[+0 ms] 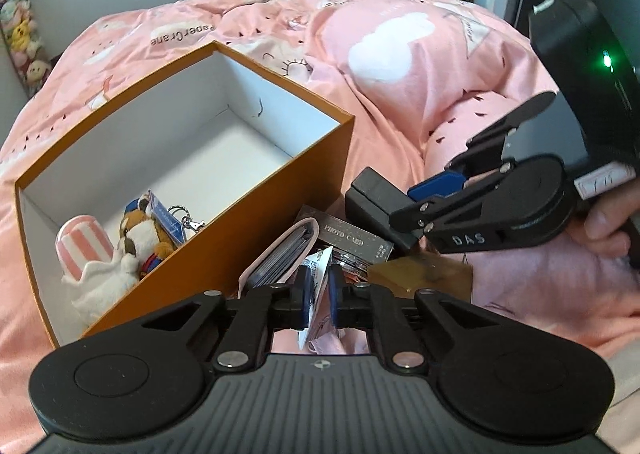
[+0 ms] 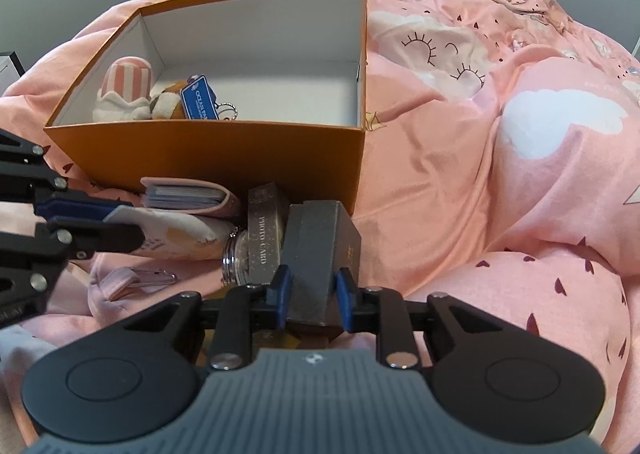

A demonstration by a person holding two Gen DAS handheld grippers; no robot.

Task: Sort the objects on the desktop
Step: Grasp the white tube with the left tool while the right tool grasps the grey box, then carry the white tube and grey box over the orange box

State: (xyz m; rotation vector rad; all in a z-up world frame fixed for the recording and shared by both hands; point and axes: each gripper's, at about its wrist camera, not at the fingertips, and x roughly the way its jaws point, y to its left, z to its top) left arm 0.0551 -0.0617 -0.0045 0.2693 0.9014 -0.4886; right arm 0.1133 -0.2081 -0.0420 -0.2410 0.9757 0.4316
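At the near wall of the orange box (image 2: 208, 152), on the pink quilt (image 2: 500, 190), lies the heap left to sort. The right gripper (image 2: 312, 300) has its blue pads pressed on both sides of a small grey carton (image 2: 320, 246), taken near its closer end. It looks like stiff card, light and smooth-faced, so I judge it could slip if tilted; a grip nearer its middle would be safer.

The left gripper (image 1: 318, 294) is almost closed on a thin white printed packet (image 1: 320, 286), a limp paper or film thing that will flop and weighs next to nothing; pinching its edge serves well enough.

Around them: a pink card holder (image 2: 188, 198) lies against the box wall, a silver photo-card box (image 2: 266, 230) just beside the grey carton, a clear jar (image 2: 236, 258) half hidden under it, likely fragile, and a pink strap with a metal clip (image 2: 136, 280) on the quilt.

Inside the box, at its left end, sit a striped pink plush (image 2: 126, 92) and a brown plush keychain with a blue tag (image 2: 188, 104); the rest of the floor is free. The box wall stands between both grips and that space, so each load probably must rise over its rim. The two grippers work close together and could knock one another.
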